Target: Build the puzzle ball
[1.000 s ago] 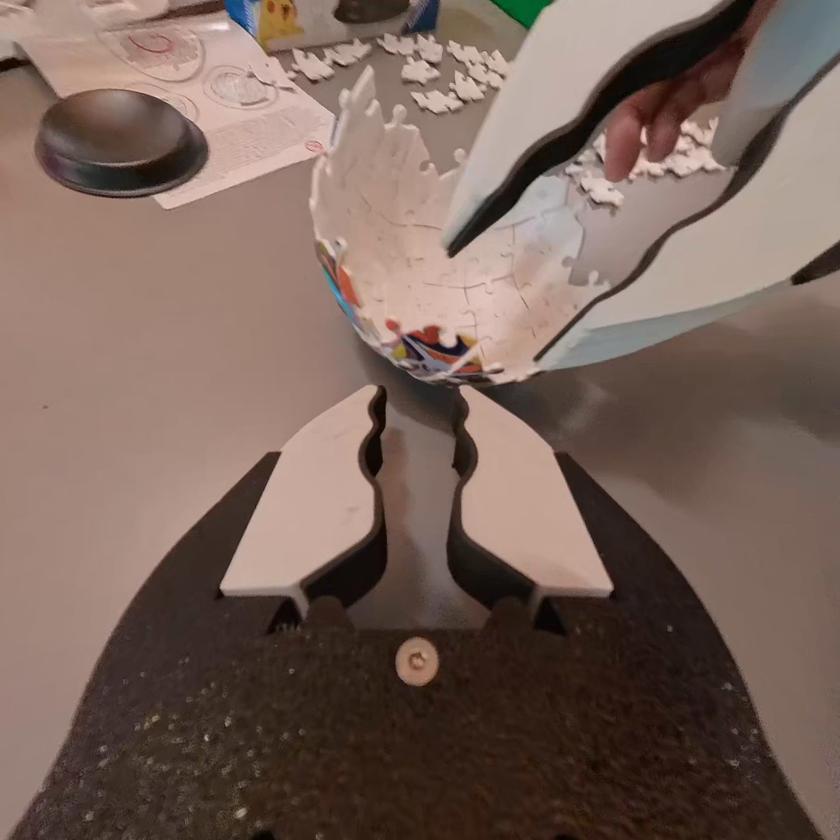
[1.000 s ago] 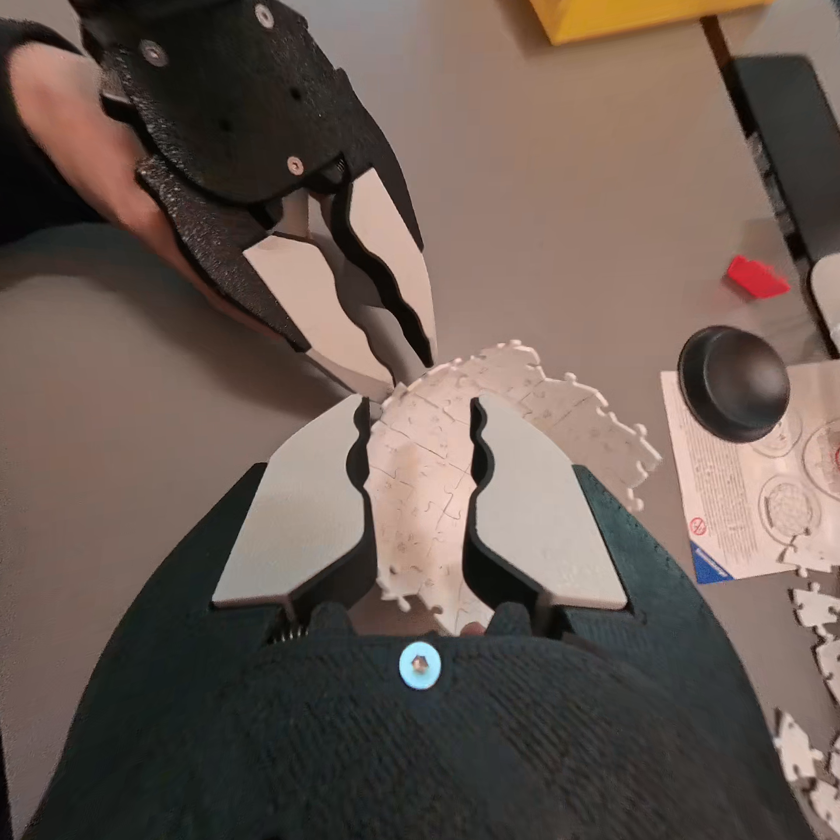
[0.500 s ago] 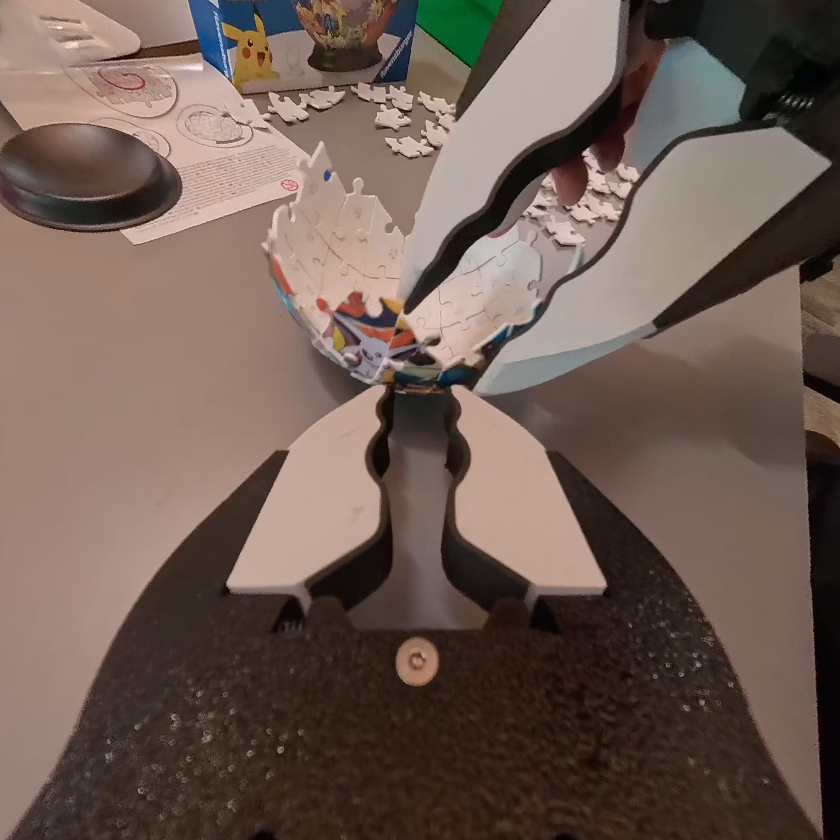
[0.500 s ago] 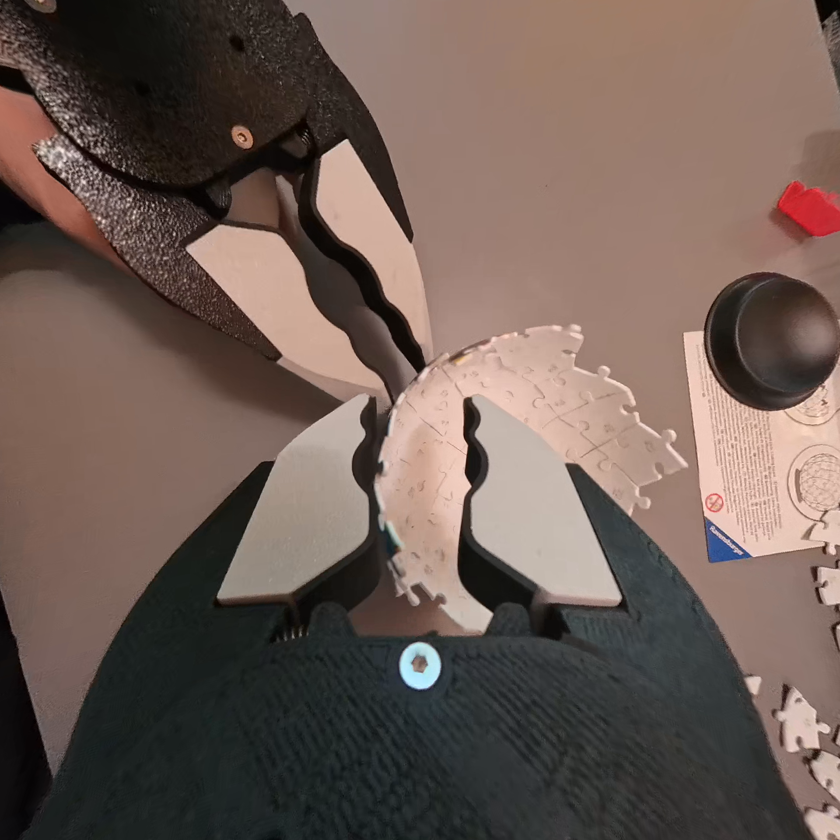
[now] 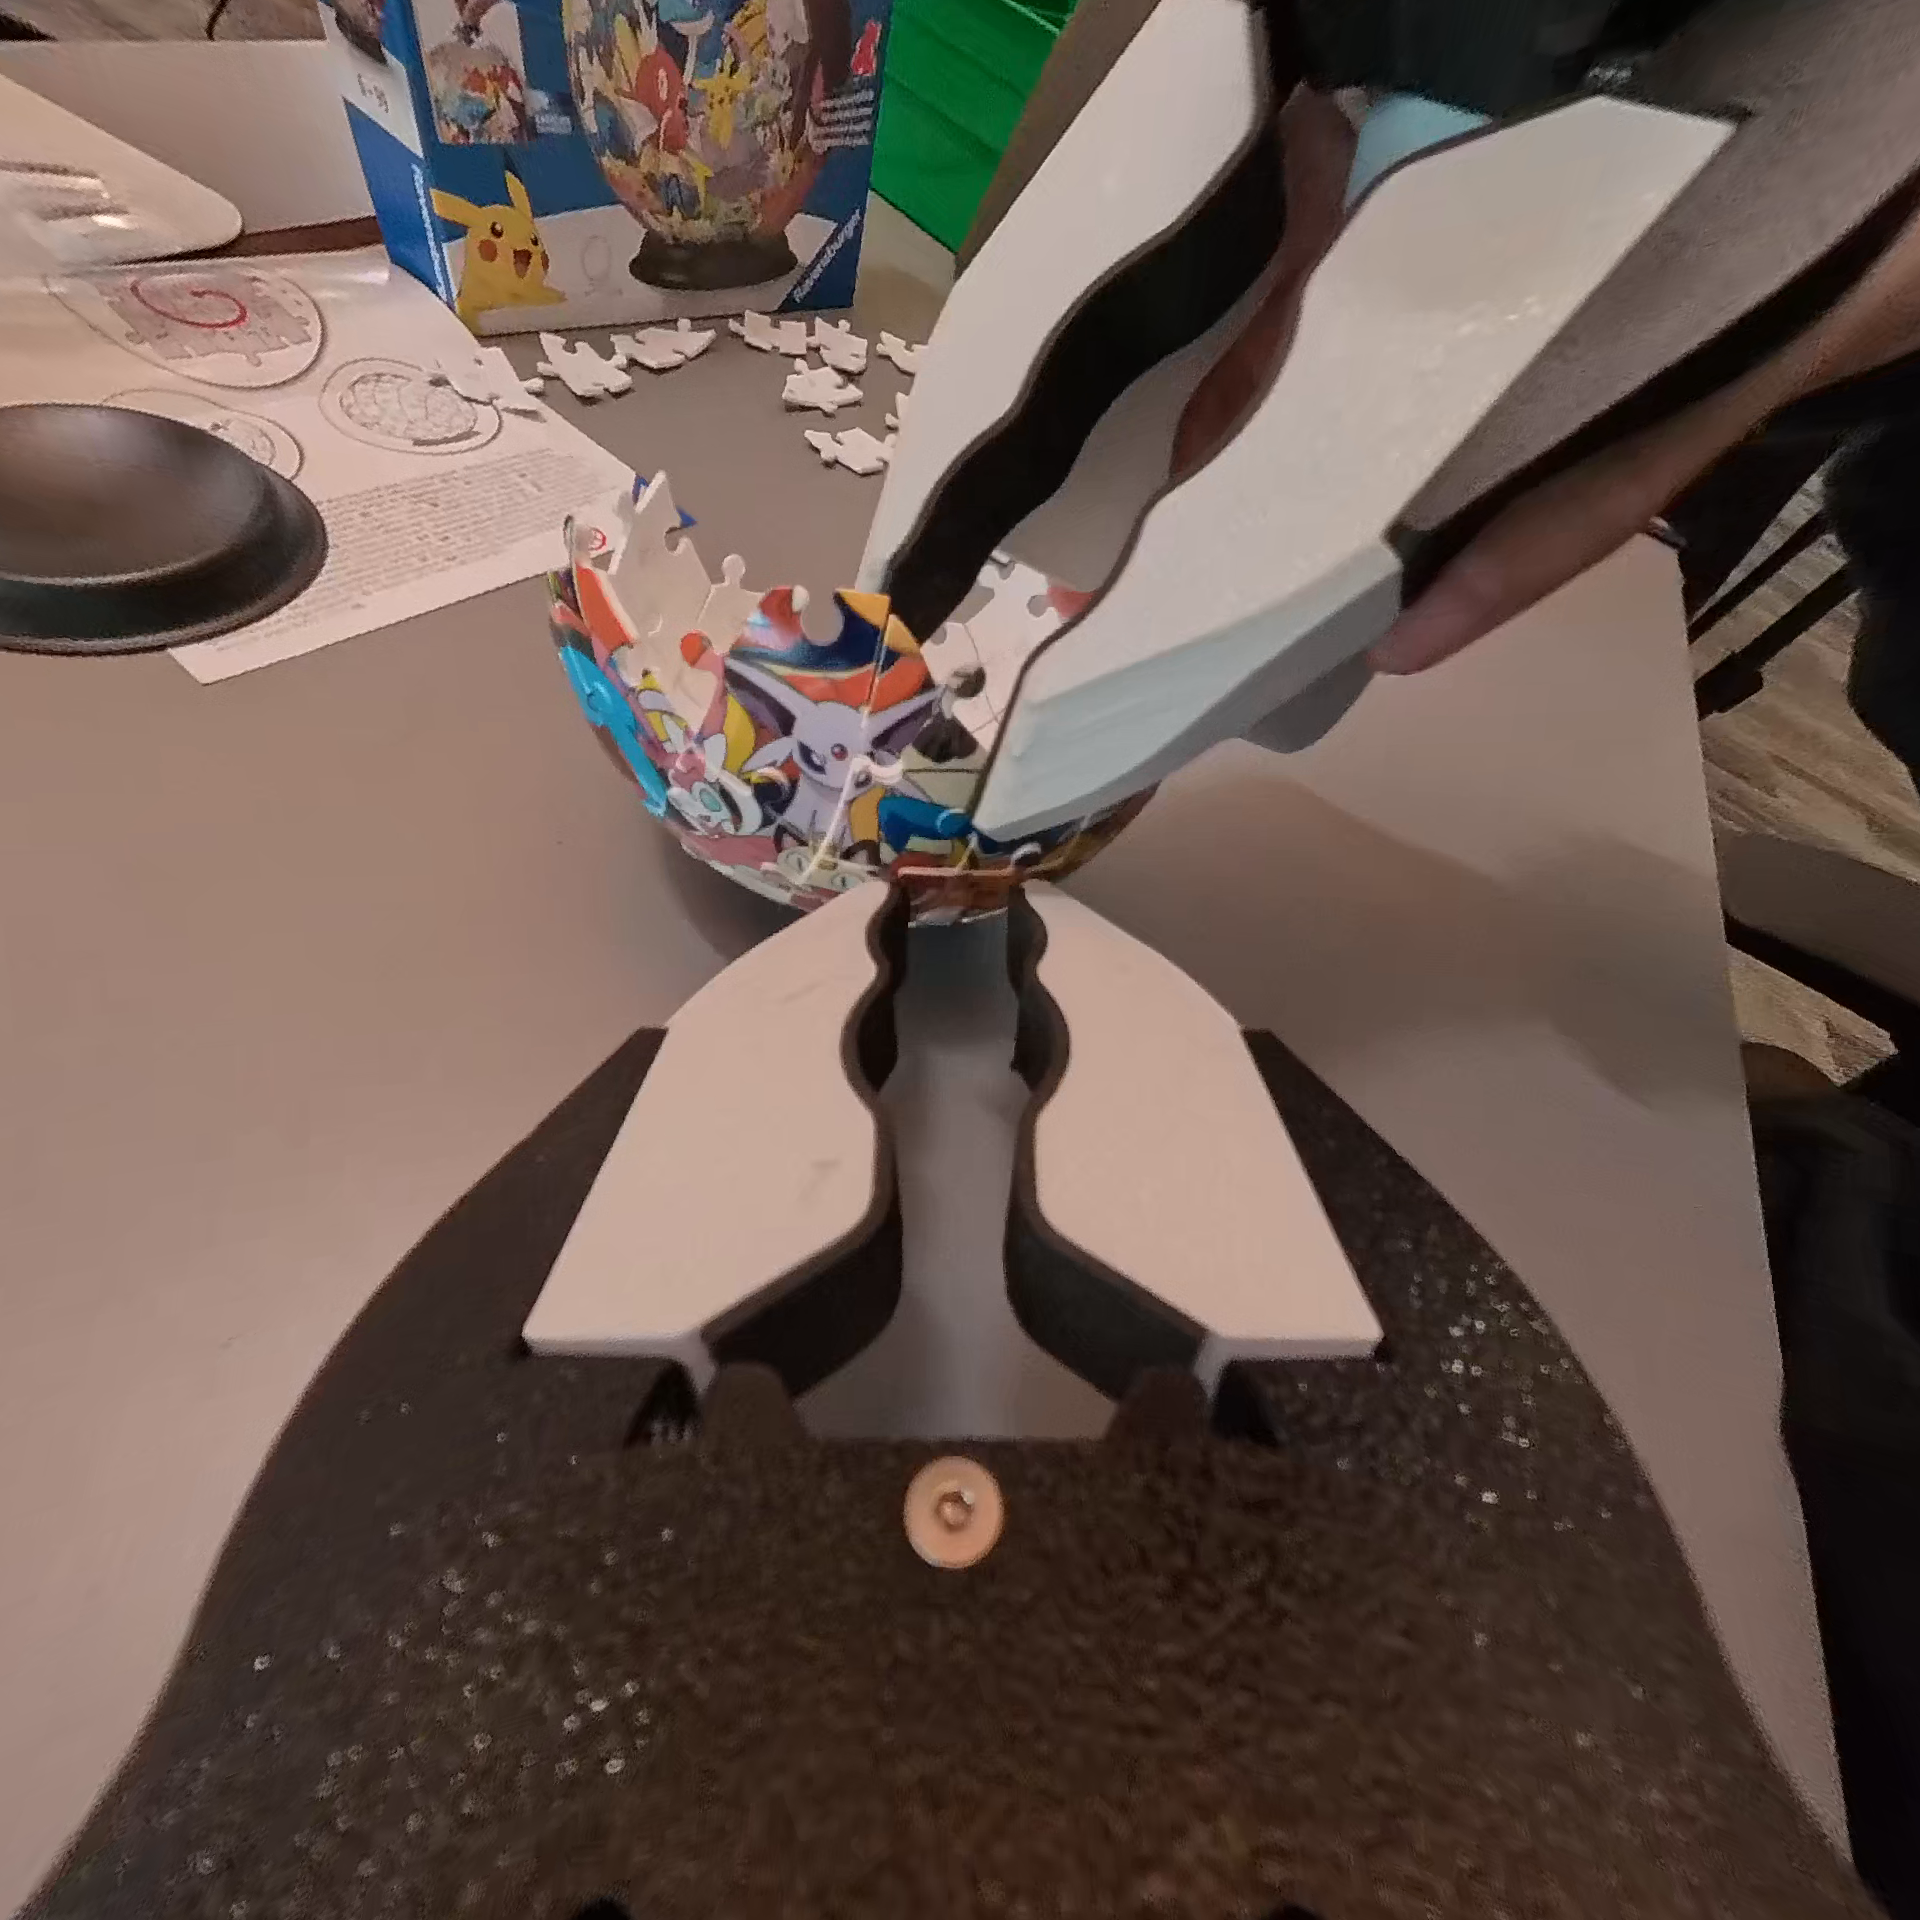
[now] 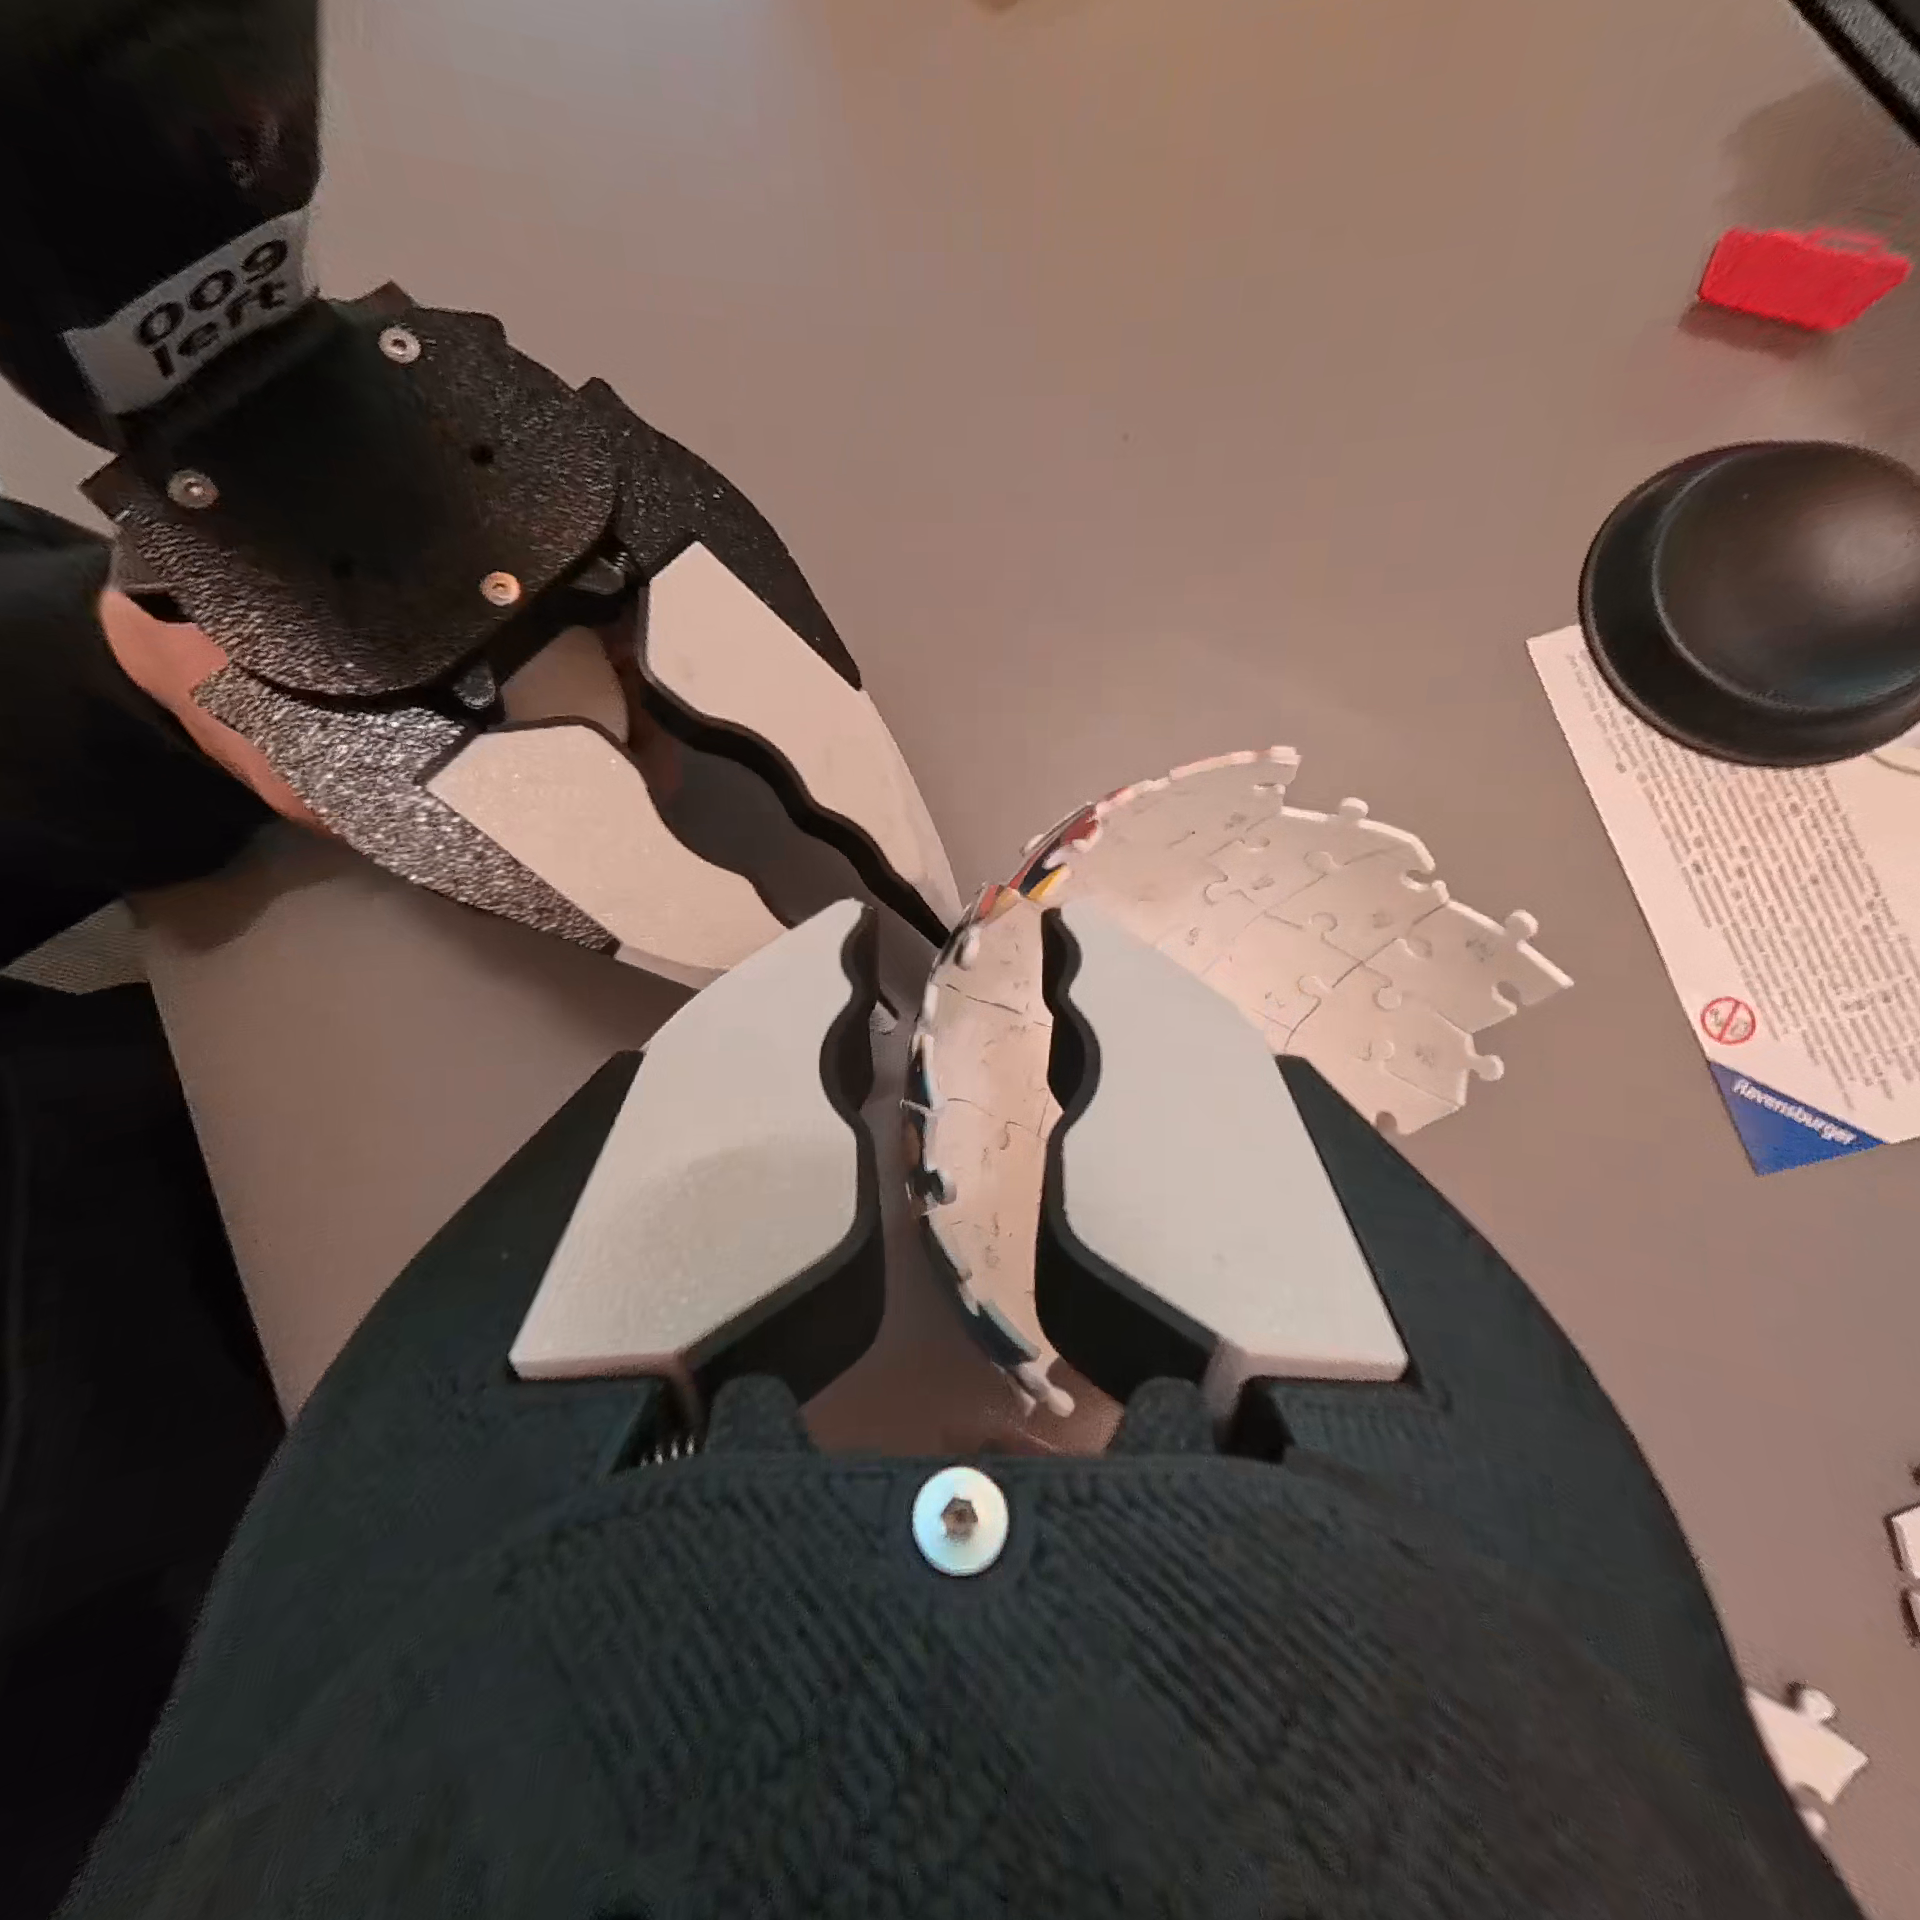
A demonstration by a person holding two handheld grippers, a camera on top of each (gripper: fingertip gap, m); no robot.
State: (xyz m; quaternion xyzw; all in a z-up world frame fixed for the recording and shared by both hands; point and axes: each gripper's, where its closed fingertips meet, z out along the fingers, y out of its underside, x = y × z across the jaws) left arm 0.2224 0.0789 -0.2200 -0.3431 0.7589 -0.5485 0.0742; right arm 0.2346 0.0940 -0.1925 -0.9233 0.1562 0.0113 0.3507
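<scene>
Grey bench (image 5: 260, 935) carries the half-built puzzle ball (image 5: 790, 748), a bowl-shaped shell at centre. Right gripper (image 6: 956, 935) straddles the shell's wall at 3 o'clock, its fingers (image 6: 1174, 1132) clenched on the wall. Left gripper (image 5: 951, 914) sits at 6 o'clock, its fingers (image 5: 748, 1122) parted and empty, tips just beside the shell. Loose white pieces (image 5: 821, 384) lie at 12 o'clock.

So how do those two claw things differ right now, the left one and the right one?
The right gripper has its fingers straddling the wall of the half-built puzzle ball, one inside the shell, one outside; the left gripper holds nothing, its tips just below the ball. The right body looks dark green, the left speckled black. Both have pale, wavy-edged fingers.
</scene>
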